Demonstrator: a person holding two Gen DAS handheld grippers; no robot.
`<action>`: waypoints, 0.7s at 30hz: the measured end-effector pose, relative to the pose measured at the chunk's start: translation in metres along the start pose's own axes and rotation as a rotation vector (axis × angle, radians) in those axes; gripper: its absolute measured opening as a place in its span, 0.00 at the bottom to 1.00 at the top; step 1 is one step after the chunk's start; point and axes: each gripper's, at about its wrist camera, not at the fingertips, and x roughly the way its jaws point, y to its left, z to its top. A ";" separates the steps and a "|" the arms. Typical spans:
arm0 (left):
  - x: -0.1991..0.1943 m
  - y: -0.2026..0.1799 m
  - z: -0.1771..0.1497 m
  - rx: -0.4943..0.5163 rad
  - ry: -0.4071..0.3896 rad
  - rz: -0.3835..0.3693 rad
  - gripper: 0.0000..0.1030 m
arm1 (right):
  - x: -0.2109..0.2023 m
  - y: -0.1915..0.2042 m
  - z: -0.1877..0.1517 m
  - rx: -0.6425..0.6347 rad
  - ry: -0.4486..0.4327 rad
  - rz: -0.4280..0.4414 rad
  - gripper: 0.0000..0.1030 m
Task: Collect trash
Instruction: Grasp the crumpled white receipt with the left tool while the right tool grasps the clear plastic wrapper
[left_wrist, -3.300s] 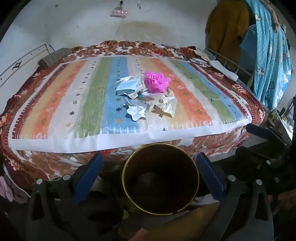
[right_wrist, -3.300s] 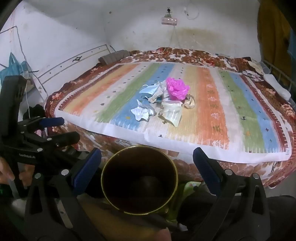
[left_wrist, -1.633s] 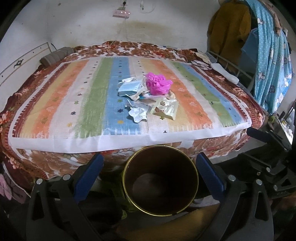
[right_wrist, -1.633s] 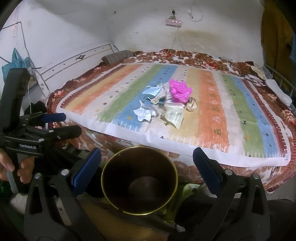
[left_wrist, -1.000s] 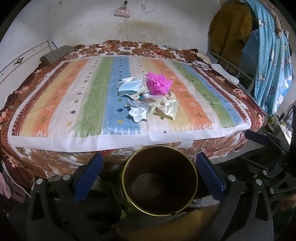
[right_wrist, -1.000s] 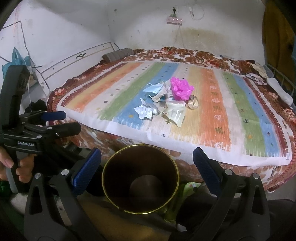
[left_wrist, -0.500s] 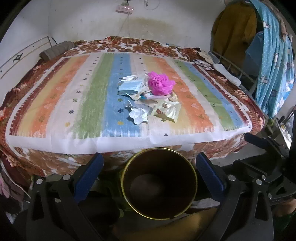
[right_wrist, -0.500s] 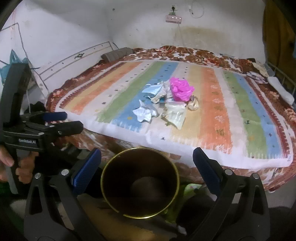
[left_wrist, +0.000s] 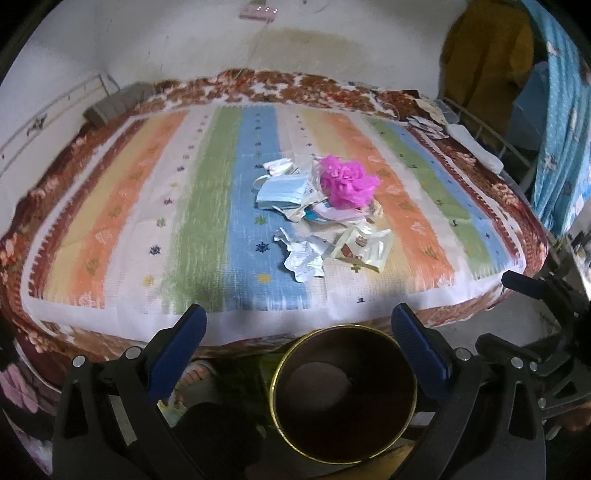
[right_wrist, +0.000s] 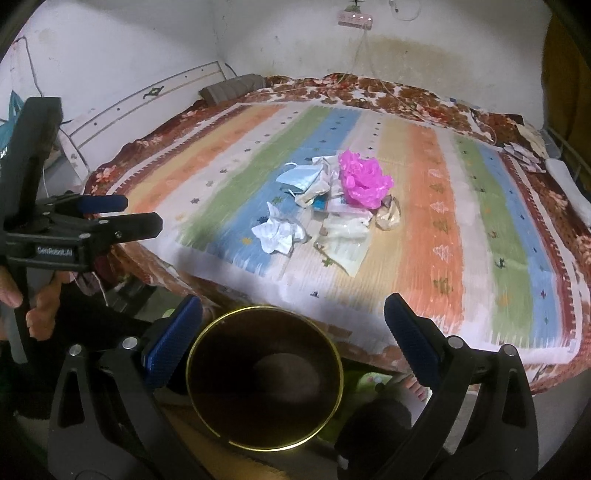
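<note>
A pile of trash lies mid-bed on a striped cloth (left_wrist: 207, 206): a pink crumpled bag (left_wrist: 347, 182) (right_wrist: 364, 181), a blue face mask (left_wrist: 282, 192) (right_wrist: 299, 177), crumpled white paper (left_wrist: 304, 258) (right_wrist: 279, 232) and a clear wrapper (left_wrist: 364, 247) (right_wrist: 345, 243). A dark bin with a gold rim (left_wrist: 343, 395) (right_wrist: 264, 376) stands below the bed's near edge. My left gripper (left_wrist: 297, 330) is open and empty above the bin; it also shows from the side in the right wrist view (right_wrist: 142, 214). My right gripper (right_wrist: 293, 315) is open and empty.
The bed has a brown floral blanket (left_wrist: 306, 81) under the cloth. A grey roll (right_wrist: 232, 88) lies at the far corner by the wall. A blue curtain (left_wrist: 561, 122) and a metal rail (left_wrist: 480, 129) stand on the right. Small packets (right_wrist: 524, 155) lie at the bed's far right.
Both grippers have moved forward and higher toward the bed, so the trash pile looks closer. The left view has shifted left, putting the bin right of centre. Both stay open.
</note>
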 end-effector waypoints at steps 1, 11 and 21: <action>0.004 0.004 0.003 -0.016 0.018 -0.011 0.95 | 0.002 -0.001 0.004 -0.002 0.004 0.000 0.91; 0.044 0.015 0.030 0.009 0.107 0.046 0.94 | 0.025 0.002 0.034 -0.090 0.044 0.001 0.91; 0.095 0.023 0.047 0.017 0.213 0.030 0.94 | 0.060 0.000 0.054 -0.158 0.117 -0.003 0.88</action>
